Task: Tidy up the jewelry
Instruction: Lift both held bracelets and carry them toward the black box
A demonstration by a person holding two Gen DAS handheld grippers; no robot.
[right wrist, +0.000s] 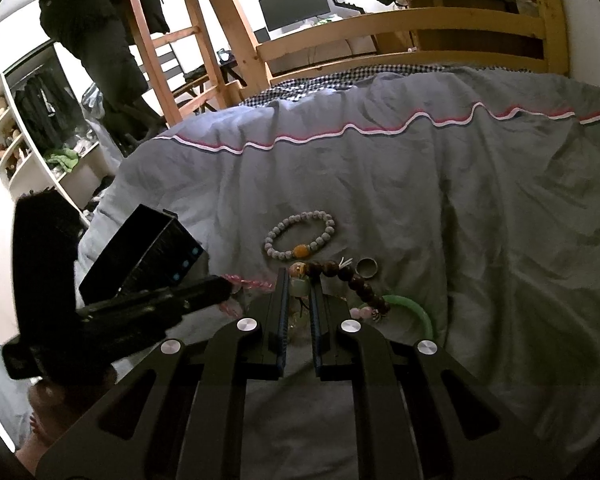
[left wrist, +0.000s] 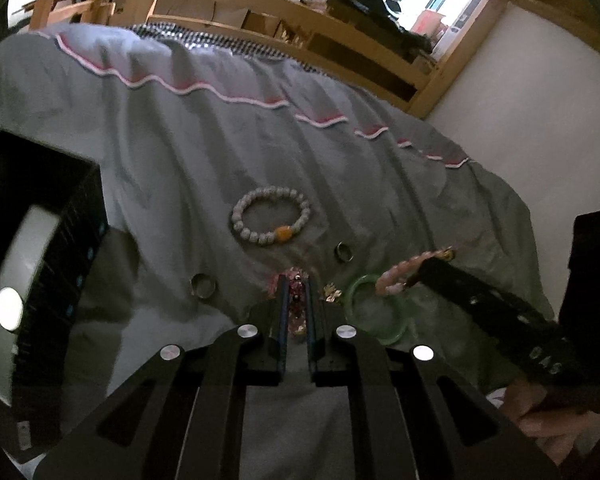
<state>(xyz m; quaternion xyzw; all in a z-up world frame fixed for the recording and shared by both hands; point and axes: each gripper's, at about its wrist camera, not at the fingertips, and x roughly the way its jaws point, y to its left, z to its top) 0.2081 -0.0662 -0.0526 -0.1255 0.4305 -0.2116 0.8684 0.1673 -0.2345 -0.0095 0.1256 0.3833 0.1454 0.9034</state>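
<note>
Jewelry lies on a grey bedspread [left wrist: 204, 152]. A white bead bracelet [left wrist: 271, 216] [right wrist: 300, 236] with an orange bead lies ahead. My left gripper [left wrist: 296, 286] is shut on a pink bead bracelet [right wrist: 248, 282]. My right gripper [right wrist: 300, 276] is shut on the pale green pendant [right wrist: 300, 285] of a brown bead bracelet [right wrist: 354, 280]. A green jade bangle [left wrist: 376, 312] [right wrist: 416, 308] lies right of it. Two metal rings [left wrist: 203, 285] [left wrist: 345, 252] lie nearby. A black box [right wrist: 148, 256] [left wrist: 40, 264] stands open at the left.
A wooden bed frame [right wrist: 400, 36] and ladder [right wrist: 160, 40] rise beyond the bedspread. A white wall [left wrist: 540, 100] runs along the right. A small gold piece [left wrist: 332, 293] lies by the left gripper's fingers. Shelves [right wrist: 28, 152] stand at the far left.
</note>
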